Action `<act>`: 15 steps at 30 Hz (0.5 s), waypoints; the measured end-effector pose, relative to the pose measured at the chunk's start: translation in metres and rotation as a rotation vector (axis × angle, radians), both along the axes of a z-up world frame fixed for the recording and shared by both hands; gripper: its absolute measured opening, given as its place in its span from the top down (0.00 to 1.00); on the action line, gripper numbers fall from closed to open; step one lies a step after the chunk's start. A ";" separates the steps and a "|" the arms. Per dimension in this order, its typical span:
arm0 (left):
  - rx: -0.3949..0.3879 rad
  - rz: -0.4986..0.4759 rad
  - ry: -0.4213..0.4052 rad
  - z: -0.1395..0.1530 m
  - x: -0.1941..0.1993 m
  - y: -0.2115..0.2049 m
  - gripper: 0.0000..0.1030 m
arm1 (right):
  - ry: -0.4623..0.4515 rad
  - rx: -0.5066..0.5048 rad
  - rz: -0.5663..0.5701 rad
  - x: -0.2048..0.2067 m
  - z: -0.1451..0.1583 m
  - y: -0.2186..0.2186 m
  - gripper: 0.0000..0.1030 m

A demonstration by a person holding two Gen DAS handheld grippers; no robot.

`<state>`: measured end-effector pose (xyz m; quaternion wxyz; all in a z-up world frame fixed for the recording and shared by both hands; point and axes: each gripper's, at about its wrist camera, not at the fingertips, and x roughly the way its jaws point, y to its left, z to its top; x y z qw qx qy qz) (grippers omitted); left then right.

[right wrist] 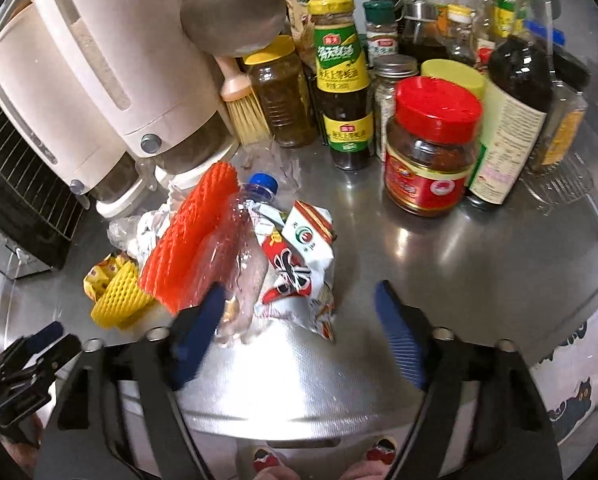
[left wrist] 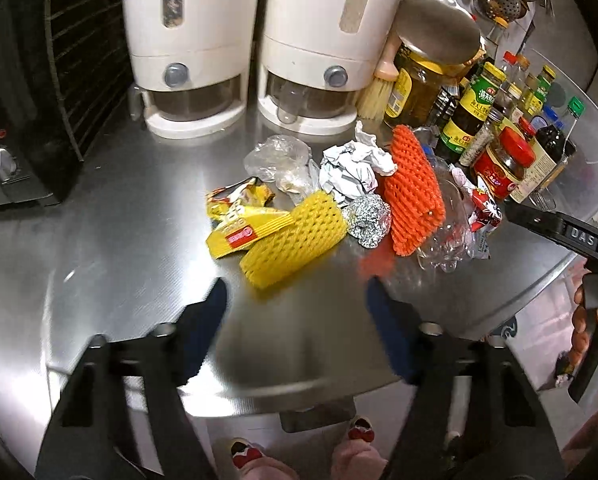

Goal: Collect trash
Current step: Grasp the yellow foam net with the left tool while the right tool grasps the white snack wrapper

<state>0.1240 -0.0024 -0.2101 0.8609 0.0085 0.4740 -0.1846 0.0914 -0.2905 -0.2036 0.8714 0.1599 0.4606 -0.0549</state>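
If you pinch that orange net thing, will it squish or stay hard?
The orange foam net would probably squish: it is an open mesh sleeve, already bent. It likely weighs little and may spring back. Leaning on the crushed clear bottle, it could flop over when nudged.

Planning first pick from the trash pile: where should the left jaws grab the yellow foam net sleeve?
Grip the yellow foam net sleeve across its near end, coming from the counter's front edge. It lies flat, angled toward the left gripper, with that end free; its far end abuts the yellow wrapper and foil ball.
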 end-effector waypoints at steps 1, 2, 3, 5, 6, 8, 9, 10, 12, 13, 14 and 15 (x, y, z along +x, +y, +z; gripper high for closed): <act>0.007 -0.016 0.005 -0.003 0.004 -0.002 0.49 | 0.004 0.003 0.000 0.004 -0.002 0.000 0.32; 0.013 -0.035 0.008 -0.006 0.008 -0.006 0.51 | 0.007 0.005 -0.002 0.007 -0.004 0.000 0.32; 0.016 -0.049 0.011 -0.007 0.009 -0.008 0.55 | 0.009 0.006 -0.004 0.009 -0.005 -0.001 0.32; 0.031 -0.079 0.022 -0.013 0.015 -0.015 0.57 | 0.014 0.007 -0.012 0.015 -0.008 -0.001 0.32; 0.039 -0.085 0.023 -0.016 0.017 -0.017 0.57 | 0.016 0.008 -0.016 0.017 -0.009 -0.002 0.32; 0.058 -0.094 0.034 -0.022 0.023 -0.022 0.57 | 0.025 0.006 -0.022 0.022 -0.012 -0.003 0.33; 0.065 -0.096 0.043 -0.026 0.026 -0.024 0.57 | 0.031 0.009 -0.025 0.024 -0.014 -0.004 0.34; 0.070 -0.097 0.053 -0.030 0.030 -0.025 0.57 | 0.036 0.014 -0.028 0.026 -0.016 -0.005 0.35; 0.087 -0.089 0.061 -0.037 0.036 -0.027 0.57 | 0.047 0.020 -0.037 0.031 -0.020 -0.007 0.35; 0.093 -0.086 0.063 -0.040 0.039 -0.027 0.57 | 0.053 0.016 -0.043 0.034 -0.023 -0.008 0.35; 0.098 -0.084 0.066 -0.042 0.042 -0.027 0.57 | 0.057 0.014 -0.048 0.036 -0.025 -0.009 0.35; 0.100 -0.084 0.070 -0.044 0.045 -0.027 0.57 | 0.062 0.016 -0.052 0.037 -0.027 -0.010 0.35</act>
